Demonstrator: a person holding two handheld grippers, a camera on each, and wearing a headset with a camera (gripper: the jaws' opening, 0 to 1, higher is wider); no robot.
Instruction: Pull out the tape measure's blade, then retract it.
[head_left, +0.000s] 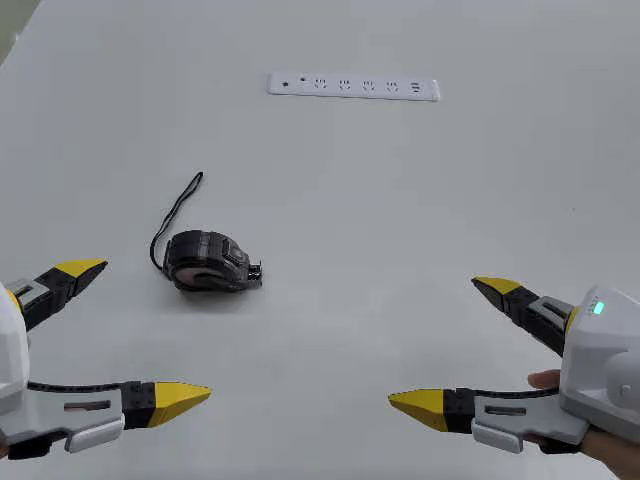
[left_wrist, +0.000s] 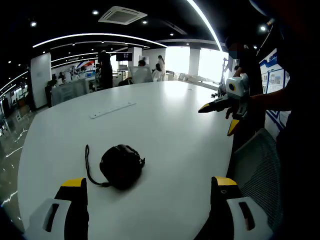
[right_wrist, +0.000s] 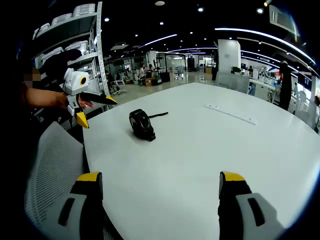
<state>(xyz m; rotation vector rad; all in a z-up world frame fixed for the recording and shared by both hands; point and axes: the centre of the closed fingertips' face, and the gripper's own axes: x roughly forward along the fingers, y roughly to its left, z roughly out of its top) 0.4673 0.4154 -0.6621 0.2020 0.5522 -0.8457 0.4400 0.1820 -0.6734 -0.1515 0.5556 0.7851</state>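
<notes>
A black tape measure (head_left: 205, 262) with a black wrist strap (head_left: 172, 214) lies on the white table (head_left: 360, 200), its blade fully wound in. It also lies ahead in the left gripper view (left_wrist: 120, 165) and the right gripper view (right_wrist: 142, 124). My left gripper (head_left: 140, 330) stands open at the near left, short of the tape measure and apart from it. My right gripper (head_left: 445, 345) stands open at the near right, with nothing between its yellow-tipped fingers. The right gripper (left_wrist: 220, 117) appears in the left gripper view, and the left gripper (right_wrist: 95, 110) in the right gripper view.
A white power strip (head_left: 353, 87) lies flat at the far side of the table. A grey mesh chair back (right_wrist: 50, 165) stands by the near table edge. Desks, shelves and people fill the office behind.
</notes>
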